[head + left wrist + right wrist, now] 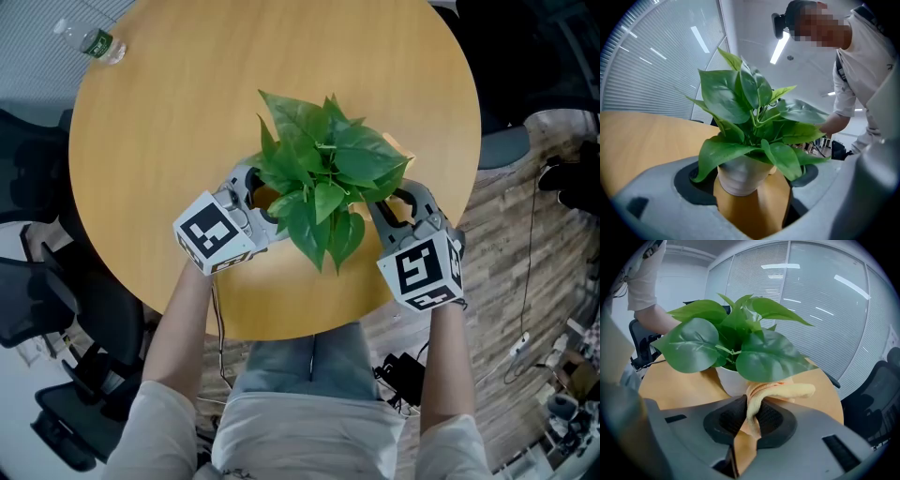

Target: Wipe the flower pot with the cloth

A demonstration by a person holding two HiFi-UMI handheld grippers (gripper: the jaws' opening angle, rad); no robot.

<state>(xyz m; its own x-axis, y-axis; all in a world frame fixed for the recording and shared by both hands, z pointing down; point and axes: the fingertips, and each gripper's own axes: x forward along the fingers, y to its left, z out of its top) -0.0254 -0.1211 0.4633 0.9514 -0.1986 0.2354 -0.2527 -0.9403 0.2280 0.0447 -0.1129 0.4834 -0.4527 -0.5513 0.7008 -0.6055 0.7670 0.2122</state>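
Round table (150, 141), leaves (323, 178) hiding pot (740, 177), cloth (752, 404) pinched

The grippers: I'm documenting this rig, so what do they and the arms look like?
Left gripper and right gripper are grey plastic with black pads inside the jaws. Each carries a white cube with black square markers. A thin dark cable trails from the left. Pale short sleeves.

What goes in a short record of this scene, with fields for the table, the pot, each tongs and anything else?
Table: round, wooden
Flower pot: white, upright, holds a leafy green plant
Left tongs: jaws apart either side of the pot
Right tongs: shut on yellow cloth beside the pot
Elsewhere: plastic bottle lying beyond the table's edge
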